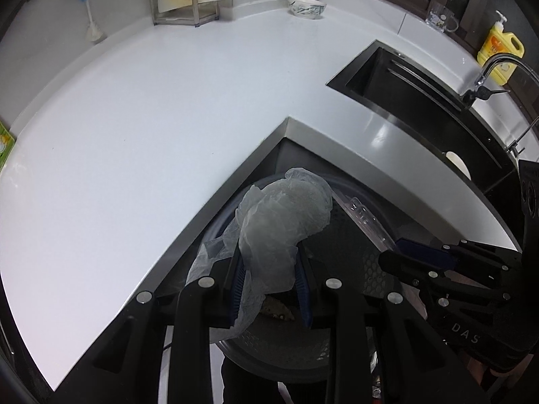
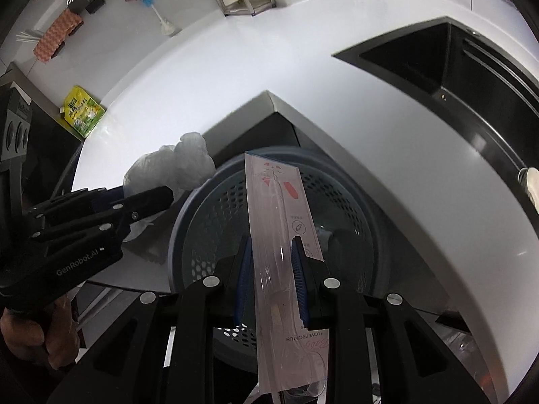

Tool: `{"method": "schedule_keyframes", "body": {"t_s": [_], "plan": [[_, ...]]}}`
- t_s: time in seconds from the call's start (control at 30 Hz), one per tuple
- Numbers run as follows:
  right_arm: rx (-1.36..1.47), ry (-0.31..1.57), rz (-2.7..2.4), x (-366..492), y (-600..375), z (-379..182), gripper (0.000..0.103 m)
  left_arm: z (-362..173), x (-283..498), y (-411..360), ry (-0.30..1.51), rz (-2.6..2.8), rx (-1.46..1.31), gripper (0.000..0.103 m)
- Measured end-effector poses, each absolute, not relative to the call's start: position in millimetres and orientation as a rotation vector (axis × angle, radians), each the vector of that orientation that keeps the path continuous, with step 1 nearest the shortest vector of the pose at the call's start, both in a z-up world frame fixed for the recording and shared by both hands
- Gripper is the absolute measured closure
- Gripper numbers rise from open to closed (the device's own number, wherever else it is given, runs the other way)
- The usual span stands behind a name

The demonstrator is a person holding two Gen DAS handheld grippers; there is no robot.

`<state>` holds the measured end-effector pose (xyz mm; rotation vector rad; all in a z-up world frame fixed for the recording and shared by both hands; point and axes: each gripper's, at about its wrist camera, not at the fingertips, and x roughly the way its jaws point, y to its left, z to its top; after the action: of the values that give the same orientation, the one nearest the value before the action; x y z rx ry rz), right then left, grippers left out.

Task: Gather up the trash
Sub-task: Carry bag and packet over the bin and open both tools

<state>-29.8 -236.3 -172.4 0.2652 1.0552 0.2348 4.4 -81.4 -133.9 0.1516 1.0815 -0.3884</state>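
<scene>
My left gripper (image 1: 269, 266) is shut on a crumpled clear plastic bag (image 1: 283, 215) and holds it over the grey perforated trash basket (image 1: 370, 269) below the counter corner. My right gripper (image 2: 271, 262) is shut on a long clear plastic package (image 2: 279, 215) with pink print, held over the same basket (image 2: 215, 208). The right gripper shows at the right of the left wrist view (image 1: 421, 262). The left gripper (image 2: 134, 205) and its bag (image 2: 178, 165) show at the left of the right wrist view. Some brown scrap lies in the basket.
The white L-shaped counter (image 1: 151, 118) wraps around the basket. A black sink (image 1: 421, 94) with a faucet and a yellow soap bottle (image 1: 500, 54) is at the right. A bowl (image 1: 306, 6), a cutting board rack (image 1: 182, 0) and a green packet (image 2: 82, 111) sit on the counter.
</scene>
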Motion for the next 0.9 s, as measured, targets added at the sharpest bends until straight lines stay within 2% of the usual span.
{"method": "schedule_keyframes", "body": {"t_s": [0.13, 0.2, 0.23, 0.27, 0.3, 0.33, 0.6, 0.87, 0.9], "plan": [[0.295, 1.042, 0.249, -28.2, -238.8, -172.3, 0.079, -132.3, 3.5, -76.5, 1.078, -0.359, 0.141, 0.072], [0.296, 1.042, 0.258, -25.9, -237.5, -171.6, 0.079, -130.9, 2.8, -73.1, 1.078, -0.348, 0.133, 0.065], [0.294, 1.041, 0.259, -25.3, -236.5, -171.0, 0.078, -129.3, 1.8, -71.3, 1.075, -0.340, 0.129, 0.056], [0.292, 1.039, 0.265, -24.8, -235.2, -169.8, 0.074, -127.5, 1.3, -69.8, 1.070, -0.334, 0.126, 0.050], [0.288, 1.033, 0.262, -25.1, -234.1, -167.8, 0.059, -125.0, 0.1, -67.9, 1.062, -0.328, 0.122, 0.048], [0.283, 1.023, 0.257, -25.7, -233.9, -166.1, 0.052, -122.8, -0.6, -66.3, 1.056, -0.325, 0.120, 0.046], [0.269, 1.005, 0.258, -30.3, -232.4, -155.1, 0.052, -107.1, -5.4, -56.3, 1.025, -0.277, 0.097, 0.036], [0.255, 1.004, 0.260, -40.3, -229.1, -143.2, 0.048, -90.7, -11.8, -50.0, 0.990, -0.231, 0.070, 0.027], [0.248, 1.001, 0.258, -42.5, -228.4, -140.5, 0.044, -89.0, -12.2, -49.2, 0.986, -0.226, 0.067, 0.027]]}}
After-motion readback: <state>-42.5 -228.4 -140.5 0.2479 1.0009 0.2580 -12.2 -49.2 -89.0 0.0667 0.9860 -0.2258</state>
